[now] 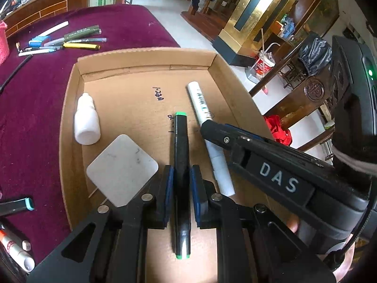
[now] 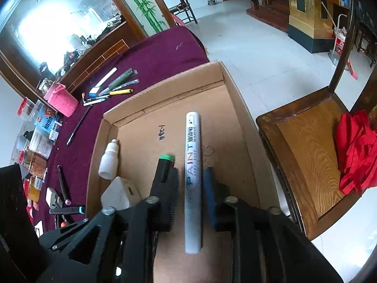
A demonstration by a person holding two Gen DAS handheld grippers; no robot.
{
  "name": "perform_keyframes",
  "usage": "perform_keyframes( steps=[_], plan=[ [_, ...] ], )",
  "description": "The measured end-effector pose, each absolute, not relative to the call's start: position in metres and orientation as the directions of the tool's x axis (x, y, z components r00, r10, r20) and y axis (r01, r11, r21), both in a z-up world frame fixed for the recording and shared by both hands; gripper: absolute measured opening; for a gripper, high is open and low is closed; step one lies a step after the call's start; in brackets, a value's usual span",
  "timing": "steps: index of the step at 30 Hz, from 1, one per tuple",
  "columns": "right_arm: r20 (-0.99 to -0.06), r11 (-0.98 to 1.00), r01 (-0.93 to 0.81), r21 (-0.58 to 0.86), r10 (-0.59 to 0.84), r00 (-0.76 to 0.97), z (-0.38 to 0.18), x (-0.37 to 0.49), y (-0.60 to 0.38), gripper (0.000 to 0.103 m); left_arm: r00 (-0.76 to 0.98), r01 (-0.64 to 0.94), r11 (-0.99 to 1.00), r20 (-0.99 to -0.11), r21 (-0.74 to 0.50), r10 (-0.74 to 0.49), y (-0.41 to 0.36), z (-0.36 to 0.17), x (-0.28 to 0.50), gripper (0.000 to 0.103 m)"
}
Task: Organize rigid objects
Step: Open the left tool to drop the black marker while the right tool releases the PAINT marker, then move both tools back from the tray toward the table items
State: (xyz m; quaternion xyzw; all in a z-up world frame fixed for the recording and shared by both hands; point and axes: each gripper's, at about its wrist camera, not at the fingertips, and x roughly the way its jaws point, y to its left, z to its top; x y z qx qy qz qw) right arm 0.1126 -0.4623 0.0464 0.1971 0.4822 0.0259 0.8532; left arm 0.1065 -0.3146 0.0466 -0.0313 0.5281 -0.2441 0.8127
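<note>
A shallow cardboard box (image 1: 146, 59) lies on the maroon tablecloth (image 1: 35, 89). My left gripper (image 1: 182, 172) is over the box with a black marker with green ends (image 1: 181, 141) between its blue pads, small gaps showing on both sides. My right gripper (image 2: 192, 184) straddles a white paint marker (image 2: 193, 165) lying in the box, its pads apart from it. The same paint marker (image 1: 200, 101) and the right gripper body (image 1: 259, 155) show in the left wrist view. A white dropper bottle (image 1: 86, 118) and a white square tile (image 1: 122, 169) lie in the box.
Several pens and markers (image 1: 68, 40) lie at the far side of the cloth, with a pink basket (image 2: 61, 100) and small boxes (image 2: 40, 141) to the left. More markers (image 1: 16, 206) lie at the near left. A wooden chair with red cloth (image 2: 353, 151) stands right of the table.
</note>
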Motion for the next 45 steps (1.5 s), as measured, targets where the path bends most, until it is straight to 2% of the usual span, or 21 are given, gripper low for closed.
perform_keyframes(
  steps=[4, 12, 16, 17, 20, 21, 22, 24, 27, 29, 34, 37, 39, 45],
  plan=[
    [-0.778, 0.928, 0.121, 0.353, 0.219, 0.589, 0.064, 0.093, -0.455, 0.027, 0.326, 0.379, 0.867, -0.83, -0.324, -0.453, -0.305, 0.057, 0.096, 0.013],
    [-0.624, 0.936, 0.035, 0.35, 0.205, 0.754, 0.109, 0.033, -0.419, 0.027, 0.403, 0.397, 0.852, -0.77, -0.341, -0.496, -0.256, 0.092, 0.064, 0.013],
    [-0.593, 0.922, -0.007, 0.387, 0.254, 0.764, 0.117, 0.022, -0.4, 0.027, 0.463, 0.395, 0.857, -0.734, -0.331, -0.497, -0.212, 0.108, 0.044, 0.013],
    [-0.587, 0.919, -0.026, 0.394, 0.274, 0.762, 0.118, 0.02, -0.393, 0.027, 0.471, 0.394, 0.858, -0.73, -0.329, -0.496, -0.203, 0.11, 0.043, 0.016],
    [-0.586, 0.912, -0.086, 0.4, 0.327, 0.742, 0.119, 0.014, -0.364, 0.028, 0.508, 0.383, 0.869, -0.714, -0.313, -0.481, -0.166, 0.115, 0.032, 0.04],
    [-0.582, 0.902, -0.11, 0.417, 0.358, 0.73, 0.118, 0.013, -0.356, 0.036, 0.54, 0.362, 0.881, -0.701, -0.305, -0.465, -0.148, 0.117, 0.026, 0.044],
    [-0.578, 0.891, -0.135, 0.434, 0.39, 0.717, 0.117, 0.012, -0.347, 0.049, 0.561, 0.347, 0.888, -0.692, -0.302, -0.454, -0.136, 0.118, 0.024, 0.044],
    [-0.591, 0.881, -0.199, 0.429, 0.44, 0.676, 0.114, 0.012, -0.322, 0.056, 0.59, 0.315, 0.903, -0.685, -0.292, -0.428, -0.108, 0.117, 0.022, 0.045],
    [-0.636, 0.888, -0.255, 0.382, 0.453, 0.625, 0.108, 0.013, -0.284, 0.056, 0.613, 0.227, 0.922, -0.689, -0.314, -0.386, -0.059, 0.111, 0.029, 0.045],
    [-0.649, 0.86, -0.294, 0.418, 0.509, 0.566, 0.102, 0.017, -0.26, 0.056, 0.637, 0.139, 0.935, -0.693, -0.325, -0.336, -0.022, 0.107, 0.037, 0.045],
    [-0.659, 0.791, -0.38, 0.48, 0.611, 0.439, 0.098, 0.033, -0.21, 0.056, 0.685, -0.127, 0.961, -0.722, -0.247, -0.096, 0.064, 0.088, 0.052, 0.045],
    [-0.69, 0.79, -0.409, 0.457, 0.605, 0.397, 0.097, 0.047, -0.175, 0.056, 0.67, -0.227, 0.934, -0.74, -0.276, -0.056, 0.095, 0.065, 0.059, 0.045],
    [-0.707, 0.792, -0.427, 0.437, 0.596, 0.382, 0.092, 0.068, -0.148, 0.056, 0.635, -0.255, 0.92, -0.769, -0.298, -0.073, 0.107, 0.053, 0.063, 0.045],
    [-0.756, 0.811, -0.399, 0.428, 0.564, 0.334, 0.061, 0.131, -0.094, 0.056, 0.652, -0.322, 0.902, -0.758, -0.288, -0.01, 0.119, 0.052, 0.062, 0.045]
  ],
)
